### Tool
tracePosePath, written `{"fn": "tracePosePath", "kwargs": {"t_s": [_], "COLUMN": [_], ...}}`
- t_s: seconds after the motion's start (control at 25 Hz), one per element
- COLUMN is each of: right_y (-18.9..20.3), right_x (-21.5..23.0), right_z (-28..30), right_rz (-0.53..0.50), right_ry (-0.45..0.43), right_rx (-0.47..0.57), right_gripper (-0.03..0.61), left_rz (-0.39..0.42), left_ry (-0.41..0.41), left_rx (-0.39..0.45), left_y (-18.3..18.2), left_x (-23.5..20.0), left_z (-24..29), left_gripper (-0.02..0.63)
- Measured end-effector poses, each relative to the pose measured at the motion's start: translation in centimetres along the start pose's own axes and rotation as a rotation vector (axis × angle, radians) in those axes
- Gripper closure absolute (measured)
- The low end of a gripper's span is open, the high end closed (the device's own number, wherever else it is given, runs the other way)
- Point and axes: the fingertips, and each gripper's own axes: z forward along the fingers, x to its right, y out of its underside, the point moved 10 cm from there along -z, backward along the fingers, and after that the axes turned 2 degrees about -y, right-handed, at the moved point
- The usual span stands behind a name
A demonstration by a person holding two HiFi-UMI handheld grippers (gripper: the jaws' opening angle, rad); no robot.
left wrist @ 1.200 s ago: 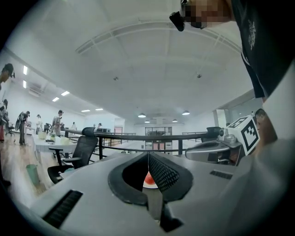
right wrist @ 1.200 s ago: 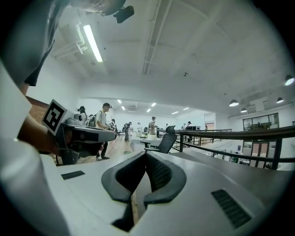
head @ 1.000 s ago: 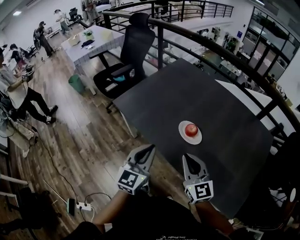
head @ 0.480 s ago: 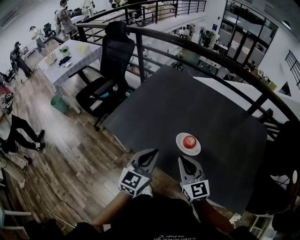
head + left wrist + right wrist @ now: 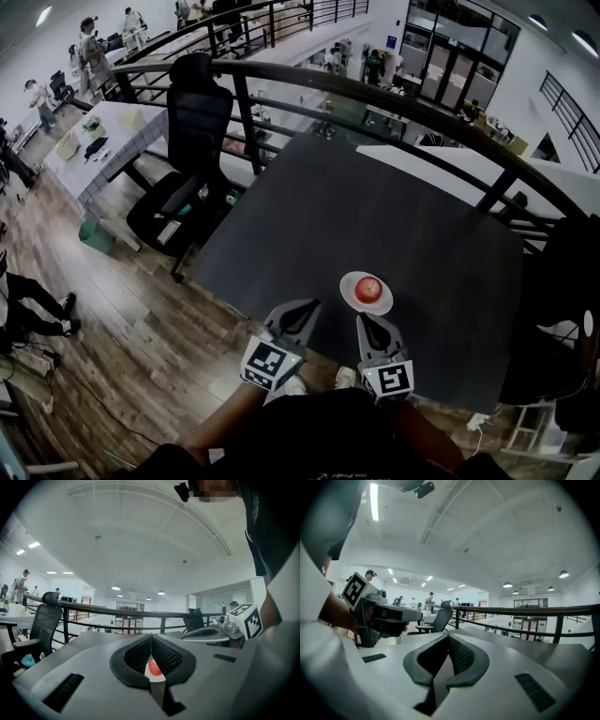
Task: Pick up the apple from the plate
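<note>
The apple point(image 5: 369, 289) on its plate point(image 5: 348, 284) at the table's point(image 5: 375, 197) near edge lies just ahead of the right gripper point(image 5: 366, 322). The left gripper point(image 5: 306, 307) is slightly farther. Both have jaws together, empty.

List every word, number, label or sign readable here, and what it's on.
Nothing here is readable.
The marker cube on the left gripper and the marker cube on the right gripper: square patterns, no letters.
The blue sign by the glass doors: too small to read.
</note>
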Motion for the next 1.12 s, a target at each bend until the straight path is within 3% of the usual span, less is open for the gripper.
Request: {"fn": "tracePosePath", "kwargs": {"t_s": [0.6, 1.12], "right_y": [1.9, 3.4], "right_x": [4.3, 8.2], "right_z": [2.6, 4.2], "right_rz": [0.017, 0.012], "right_ry": [0.006, 0.012], "right_rx": [-0.003, -0.044], "right_gripper": [0.554, 0.546], "left_rz": [0.014, -0.025], "left_ry": [-0.008, -0.064], "left_rx": [-0.064, -0.098], "left_y": [0.8, 2.4], "left_x": [-0.2, -1.5], "left_z": [4.7, 7.9], "left_gripper": [0.591, 0.591]}}
